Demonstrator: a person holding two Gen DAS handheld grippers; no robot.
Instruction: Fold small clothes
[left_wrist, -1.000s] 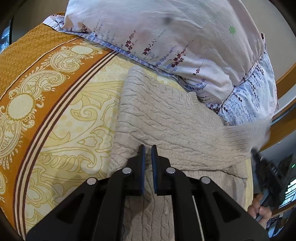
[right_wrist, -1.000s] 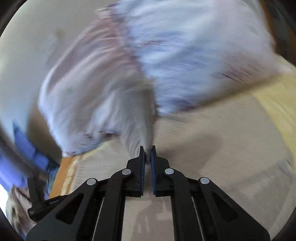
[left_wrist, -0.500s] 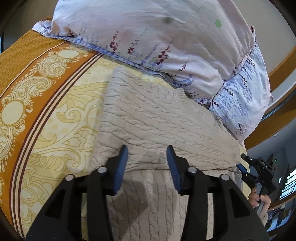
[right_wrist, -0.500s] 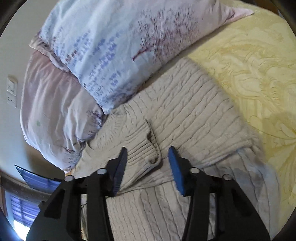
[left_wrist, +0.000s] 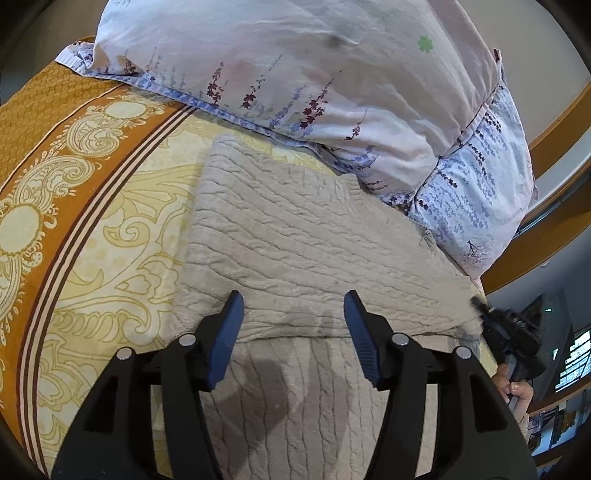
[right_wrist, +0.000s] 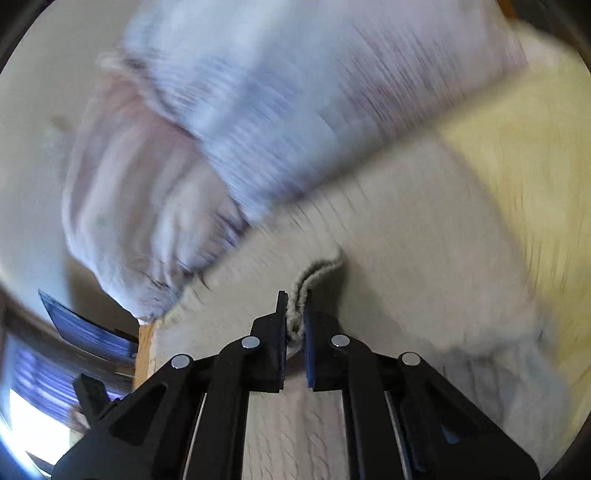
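Tools first: our left tool (left_wrist: 293, 314) hangs over the beige cable-knit sweater (left_wrist: 295, 236) with its blue pads spread apart. Its jaws have just been opening, and nothing sits between them; they stand above the folded edge without pressing on the knit. Our right tool (right_wrist: 295, 314) is clamped tight on a ribbed edge of the sweater (right_wrist: 406, 229), and a narrow ridge of wool rises out between the two pads. Its jaws have just been closing. That view is heavily blurred, so we cannot tell which part of the garment the pinched edge belongs to.

From the left wrist we see the sweater lying flat on the bed, one layer folded over another, the fold line running crosswise just ahead of our left pads. Its long axis runs from beneath the tool away toward the pillows, with the far end touching them. At the right edge of this view a hand (left_wrist: 517, 387) grips the dark body of the other tool beside the sweater's right border.

Beyond the sweater lie two floral pillows (left_wrist: 314, 66), stacked. Under everything spreads the yellow and orange patterned bedspread (left_wrist: 74, 221).
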